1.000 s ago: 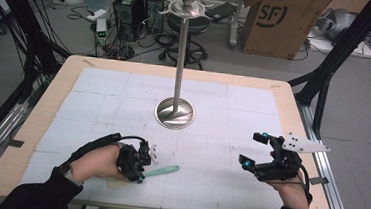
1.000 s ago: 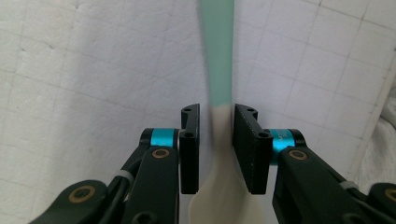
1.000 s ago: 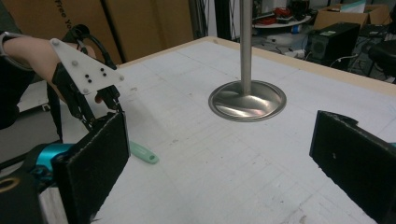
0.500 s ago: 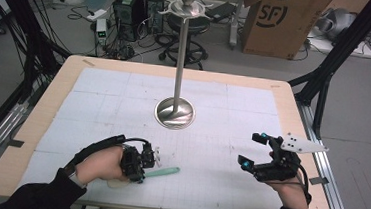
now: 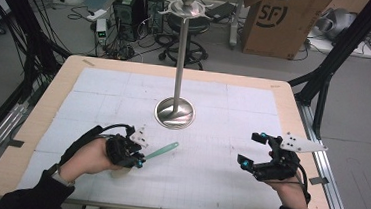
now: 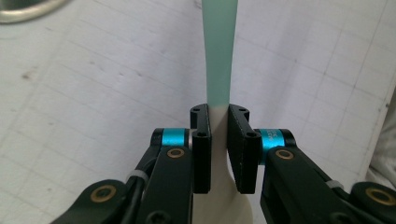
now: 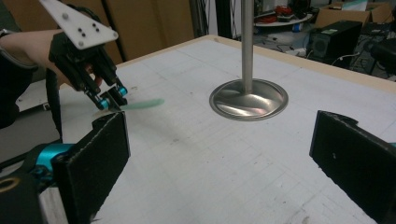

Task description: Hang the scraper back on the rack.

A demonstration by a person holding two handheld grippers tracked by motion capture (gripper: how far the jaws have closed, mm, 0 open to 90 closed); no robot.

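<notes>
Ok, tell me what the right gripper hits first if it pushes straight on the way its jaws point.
Probably the metal stand: in the right gripper view its round base sits ahead between the open jaws of the right gripper, with bare mat before it. Depth is unclear; a low path meets the base, a higher one the pole.

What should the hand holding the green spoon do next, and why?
Probably lift the spoon a little. The left gripper is already shut on its neck, its bowl sits low by the table, and the right gripper waits open.
</notes>
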